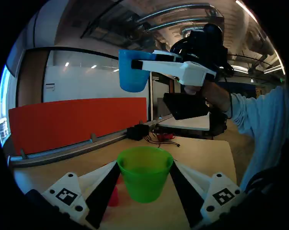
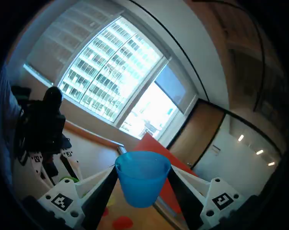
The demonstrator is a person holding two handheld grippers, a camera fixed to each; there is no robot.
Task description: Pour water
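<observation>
A green cup [image 1: 144, 180] sits upright between the fingers of my left gripper [image 1: 144, 168], which is shut on it just above the wooden table [image 1: 205, 153]. High above it and a little farther off hangs a blue cup [image 1: 133, 74], looking roughly upright, with my right gripper [image 1: 142, 61] shut on it and a hand behind. In the right gripper view the blue cup [image 2: 142, 180] fills the gap of the right gripper [image 2: 142, 172]; the left gripper [image 2: 64, 161] and a sliver of the green cup [image 2: 68, 179] show low on the left. I cannot see water in either cup.
A small red cup [image 1: 113, 197] stands on the table beside my left finger. Black boxes and cables [image 1: 144, 132] lie at the table's far edge, before an orange panel [image 1: 75, 119]. A person's light sleeve [image 1: 263, 115] is at the right. Large windows [image 2: 110, 76] lie ahead of the right gripper.
</observation>
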